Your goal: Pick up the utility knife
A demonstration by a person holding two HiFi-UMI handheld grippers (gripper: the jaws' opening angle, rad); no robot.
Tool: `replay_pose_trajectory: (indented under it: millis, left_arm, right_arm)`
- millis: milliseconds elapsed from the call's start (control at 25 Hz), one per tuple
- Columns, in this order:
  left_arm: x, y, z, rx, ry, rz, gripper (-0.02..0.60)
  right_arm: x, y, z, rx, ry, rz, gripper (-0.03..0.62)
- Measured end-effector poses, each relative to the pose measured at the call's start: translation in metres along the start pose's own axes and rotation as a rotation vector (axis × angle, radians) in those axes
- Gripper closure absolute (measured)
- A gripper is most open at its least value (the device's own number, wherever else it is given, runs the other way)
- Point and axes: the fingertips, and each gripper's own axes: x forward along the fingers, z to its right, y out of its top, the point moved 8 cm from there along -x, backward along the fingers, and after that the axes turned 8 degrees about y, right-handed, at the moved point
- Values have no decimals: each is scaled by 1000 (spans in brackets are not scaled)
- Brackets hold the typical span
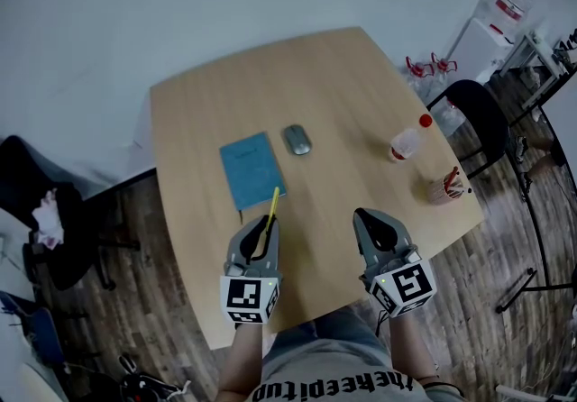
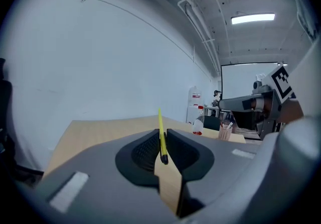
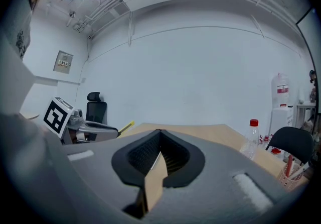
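Note:
The utility knife (image 1: pixel 273 204) is slim and yellow with a black end. My left gripper (image 1: pixel 267 222) is shut on it above the near part of the wooden table (image 1: pixel 198 103). In the left gripper view the knife (image 2: pixel 161 135) stands pinched between the two dark pads (image 2: pixel 145 150), its yellow tip pointing up and away. My right gripper (image 1: pixel 361 214) hovers beside it on the right, jaws together with nothing between them; the right gripper view shows its tips (image 3: pixel 160 131) meeting. That view also catches the knife's yellow tip (image 3: pixel 126 126) sticking out of the left gripper (image 3: pixel 85 128).
A blue notebook (image 1: pixel 251 169) and a grey mouse (image 1: pixel 297 140) lie mid-table. A red-capped bottle (image 1: pixel 407 142) and a pen cup (image 1: pixel 445 187) stand near the right edge. Black chairs stand right (image 1: pixel 482 121) and left (image 1: pixel 36 211) of the table.

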Motion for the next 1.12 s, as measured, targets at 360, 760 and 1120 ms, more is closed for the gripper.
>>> replay_pose_trajectory:
  millis: [360, 760, 1120]
  left_arm:
    - [-33, 22, -9, -24, 30, 102, 515]
    - [-70, 39, -17, -35, 64, 205, 515]
    - [-99, 51, -26, -44, 92, 277, 515]
  right_arm:
    - [-7, 11, -18, -24, -5, 19, 594]
    - [-17, 18, -42, -46, -2, 45, 594]
    - [-22, 24, -62, -68, 3, 68, 594]
